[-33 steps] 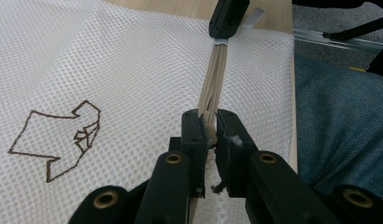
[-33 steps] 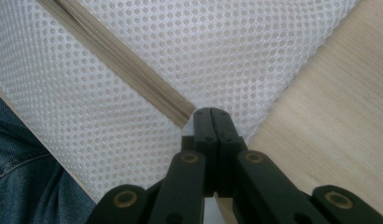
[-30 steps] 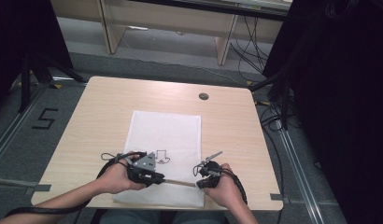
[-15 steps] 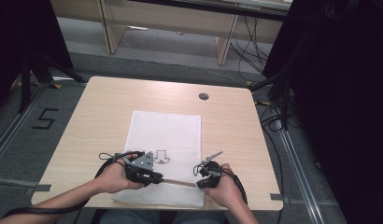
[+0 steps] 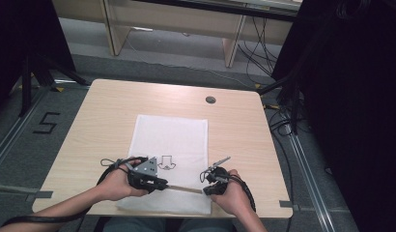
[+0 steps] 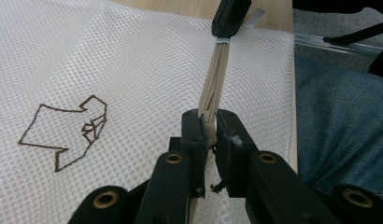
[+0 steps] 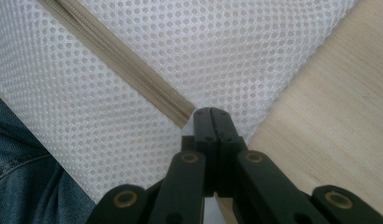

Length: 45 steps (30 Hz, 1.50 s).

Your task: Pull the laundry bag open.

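A single number, a black 5, is marked on the grey floor to the left of the table in the high view. A brown outline figure, an angular shape rather than letters, is drawn on the white mesh bag; it is also seen in the high view near the bag's near edge. No words, brands or labels can be read anywhere else.

Honestly nothing has moved: both grippers sit exactly where they were on the mesh bag.
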Tool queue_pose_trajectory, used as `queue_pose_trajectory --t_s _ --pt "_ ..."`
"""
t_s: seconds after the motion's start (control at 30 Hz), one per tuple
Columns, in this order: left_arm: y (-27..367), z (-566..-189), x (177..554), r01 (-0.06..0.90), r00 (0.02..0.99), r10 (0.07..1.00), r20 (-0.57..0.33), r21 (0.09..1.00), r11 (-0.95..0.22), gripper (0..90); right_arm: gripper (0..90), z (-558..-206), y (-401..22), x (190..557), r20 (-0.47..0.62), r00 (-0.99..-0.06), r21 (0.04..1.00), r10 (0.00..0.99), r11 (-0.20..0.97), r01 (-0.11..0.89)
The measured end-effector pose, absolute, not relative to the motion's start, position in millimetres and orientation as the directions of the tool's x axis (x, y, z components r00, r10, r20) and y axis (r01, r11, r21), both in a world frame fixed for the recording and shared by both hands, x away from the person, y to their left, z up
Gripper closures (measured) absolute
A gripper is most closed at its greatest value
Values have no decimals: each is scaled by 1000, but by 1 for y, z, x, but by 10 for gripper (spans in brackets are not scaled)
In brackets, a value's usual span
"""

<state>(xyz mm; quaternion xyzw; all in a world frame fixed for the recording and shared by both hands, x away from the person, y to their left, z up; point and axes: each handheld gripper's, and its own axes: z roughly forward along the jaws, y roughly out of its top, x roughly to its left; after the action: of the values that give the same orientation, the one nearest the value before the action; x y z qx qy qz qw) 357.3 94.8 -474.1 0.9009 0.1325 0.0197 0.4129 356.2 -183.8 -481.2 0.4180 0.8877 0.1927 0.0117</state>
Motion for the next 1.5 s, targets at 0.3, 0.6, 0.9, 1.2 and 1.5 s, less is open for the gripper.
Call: queue_pose_trajectory --t_s 0.3,0.6,0.9,1.2,1.5 --pt "97 -472 356 213 964 258 -60 754 -621 819 900 -481 -184 357 135 -656 356 742 582 731" --pt "104 -472 356 219 962 268 -59 753 -620 819 900 -481 -184 357 135 -653 354 745 580 734" --pt "106 -473 356 219 961 269 -60 756 -616 819 900 -481 -184 357 134 -656 355 743 582 731" --pt "108 -473 356 225 960 271 -67 757 -614 819 900 -481 -185 357 138 -649 351 749 576 739" --pt "111 -471 356 226 960 274 -65 757 -613 818 900 -481 -185 357 141 -645 351 751 571 742"
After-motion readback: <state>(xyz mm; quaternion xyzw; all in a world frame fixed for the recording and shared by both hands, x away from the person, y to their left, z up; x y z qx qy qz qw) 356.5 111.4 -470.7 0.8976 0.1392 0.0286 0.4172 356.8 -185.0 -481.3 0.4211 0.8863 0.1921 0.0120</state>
